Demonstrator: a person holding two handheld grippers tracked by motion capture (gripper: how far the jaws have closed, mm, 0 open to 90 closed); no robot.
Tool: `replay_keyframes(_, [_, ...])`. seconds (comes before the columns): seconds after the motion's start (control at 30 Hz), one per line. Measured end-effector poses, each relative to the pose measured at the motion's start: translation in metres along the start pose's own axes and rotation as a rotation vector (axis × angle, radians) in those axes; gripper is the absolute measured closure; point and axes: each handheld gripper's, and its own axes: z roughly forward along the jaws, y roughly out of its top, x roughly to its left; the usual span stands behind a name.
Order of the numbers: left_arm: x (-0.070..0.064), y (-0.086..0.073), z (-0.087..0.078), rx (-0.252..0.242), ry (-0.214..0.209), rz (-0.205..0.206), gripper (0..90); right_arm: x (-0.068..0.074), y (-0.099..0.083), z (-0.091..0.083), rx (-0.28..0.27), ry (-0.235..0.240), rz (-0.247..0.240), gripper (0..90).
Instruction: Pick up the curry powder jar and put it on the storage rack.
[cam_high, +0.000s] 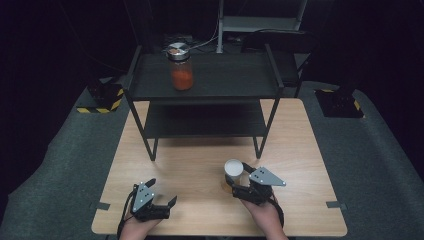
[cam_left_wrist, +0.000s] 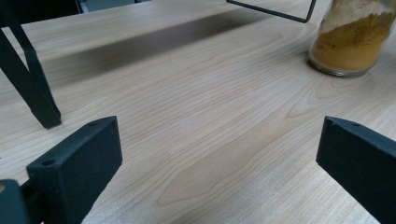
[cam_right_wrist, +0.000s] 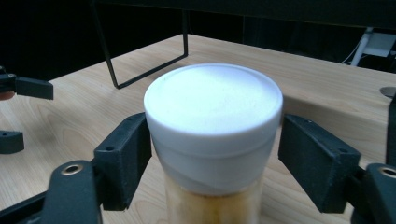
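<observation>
A glass jar of yellow powder with a white lid (cam_high: 233, 170) stands on the wooden table (cam_high: 190, 165), right of centre. My right gripper (cam_high: 239, 178) is open, one jaw on each side of the white lid (cam_right_wrist: 212, 100). In the right gripper view the left jaw is against the lid and a thin gap shows at the right jaw. My left gripper (cam_high: 162, 191) rests near the front left of the table, open with only bare wood between its jaws (cam_left_wrist: 219, 140). From the left gripper view the yellow-powder jar (cam_left_wrist: 350, 42) stands off to the upper right.
A black two-tier shelf (cam_high: 205, 95) stands across the back half of the table, its legs (cam_left_wrist: 35, 88) ahead of the left gripper. A metal-lidded jar of red-orange contents (cam_high: 181, 67) sits on its top tier. Grey cloth (cam_high: 60, 165) surrounds the table.
</observation>
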Motion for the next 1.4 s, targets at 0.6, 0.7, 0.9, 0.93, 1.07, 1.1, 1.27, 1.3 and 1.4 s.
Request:
replay_keyframes(0.6, [0.002, -0.001, -0.001, -0.006, -0.006, -0.008, 0.4, -0.002, 0.002, 0.001, -0.006, 0.019, -0.003, 33.1])
replay_keyframes(0.7, [0.002, -0.002, -0.001, -0.008, -0.008, -0.010, 0.4, 0.000, 0.004, -0.001, -0.014, 0.014, -0.007, 33.1])
replay_keyframes(0.9, [0.003, -0.002, -0.001, -0.010, -0.013, -0.013, 0.4, 0.001, 0.015, -0.015, -0.045, 0.002, -0.016, 33.2])
replay_keyframes(0.93, [0.003, -0.002, -0.001, -0.010, -0.014, -0.013, 0.4, 0.001, 0.016, -0.017, -0.048, 0.001, -0.017, 33.2])
replay_keyframes(1.07, [0.004, -0.002, -0.001, -0.013, -0.016, -0.011, 0.4, 0.000, 0.021, -0.025, -0.060, -0.006, -0.020, 33.2])
replay_keyframes(1.1, [0.004, -0.002, -0.001, -0.013, -0.016, -0.011, 0.4, 0.000, 0.022, -0.027, -0.065, -0.007, -0.021, 33.1])
replay_keyframes(1.27, [0.004, -0.002, -0.001, -0.013, -0.017, -0.009, 0.4, 0.001, 0.027, -0.034, -0.075, -0.011, -0.021, 33.2])
replay_keyframes(1.3, [0.004, -0.002, -0.001, -0.012, -0.017, -0.008, 0.4, 0.001, 0.028, -0.036, -0.080, -0.013, -0.025, 33.2])
replay_keyframes(1.4, [0.004, -0.003, -0.001, -0.014, -0.018, -0.010, 0.4, 0.002, 0.032, -0.043, -0.091, -0.019, -0.029, 33.2])
